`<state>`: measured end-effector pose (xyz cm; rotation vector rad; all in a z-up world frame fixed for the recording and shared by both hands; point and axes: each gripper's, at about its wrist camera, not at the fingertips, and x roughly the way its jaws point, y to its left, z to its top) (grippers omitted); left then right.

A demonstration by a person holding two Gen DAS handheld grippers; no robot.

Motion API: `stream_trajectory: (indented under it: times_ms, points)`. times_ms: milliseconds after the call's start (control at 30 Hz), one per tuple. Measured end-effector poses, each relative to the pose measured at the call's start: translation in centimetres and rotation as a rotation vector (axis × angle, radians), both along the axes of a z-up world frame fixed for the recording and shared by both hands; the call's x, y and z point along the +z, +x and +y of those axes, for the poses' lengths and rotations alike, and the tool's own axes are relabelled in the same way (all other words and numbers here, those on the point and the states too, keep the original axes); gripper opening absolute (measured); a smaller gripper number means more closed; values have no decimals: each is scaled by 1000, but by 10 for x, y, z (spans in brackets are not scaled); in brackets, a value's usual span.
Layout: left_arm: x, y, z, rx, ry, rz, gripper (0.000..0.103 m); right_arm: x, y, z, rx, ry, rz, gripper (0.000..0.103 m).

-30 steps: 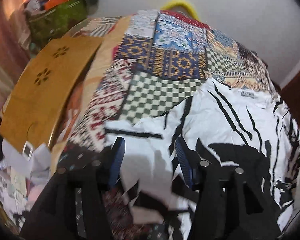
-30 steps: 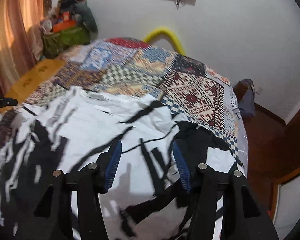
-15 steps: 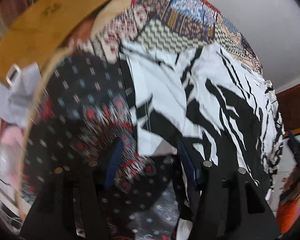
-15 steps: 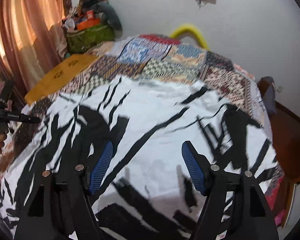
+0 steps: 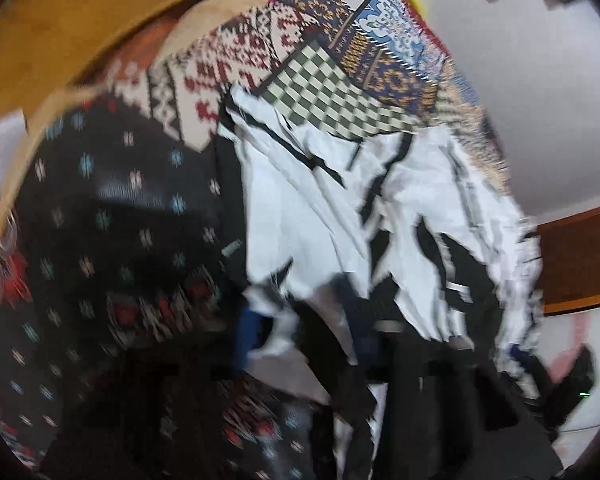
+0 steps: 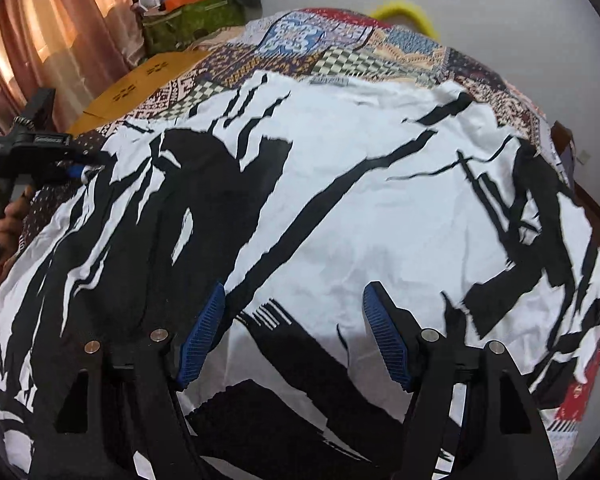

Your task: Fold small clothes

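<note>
A white shirt with black streaks point(image 6: 340, 160) lies spread over a patchwork bedspread point(image 6: 340, 52). My right gripper point(image 6: 296, 292) hovers open above the shirt's near part, with nothing between its blue pads. The left wrist view is blurred. In it my left gripper point(image 5: 306, 332) is at the shirt's point(image 5: 320, 208) left edge, its jaws closing with a bunch of white cloth between the pads, which still stand apart. In the right wrist view the left gripper point(image 6: 76, 170) shows at the far left, held by a hand point(image 6: 8, 216), its tip at the shirt's edge.
A wooden board point(image 6: 140, 80) lies beside the bed at the left, with a curtain point(image 6: 60, 20) behind it. A green bag point(image 6: 192, 20) piled with things stands at the back. A yellow curved thing point(image 6: 404, 8) shows beyond the bed against the wall.
Both grippers have sunk toward the shirt. The left one moved to the shirt's left edge and its jaws narrowed around cloth. The right jaws opened wider.
</note>
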<state>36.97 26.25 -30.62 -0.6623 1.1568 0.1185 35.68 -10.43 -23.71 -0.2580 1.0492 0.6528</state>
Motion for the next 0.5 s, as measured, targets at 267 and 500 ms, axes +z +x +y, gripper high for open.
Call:
stream_trajectory:
  times_ms: [267,500]
  points:
    - [52,9,-2,-25,253,-76,2,-6,-1,-4,-14,19,29,68]
    - [135,27,-68,-194,494,-251,2,-8,-2,-4,-6,25,32,68]
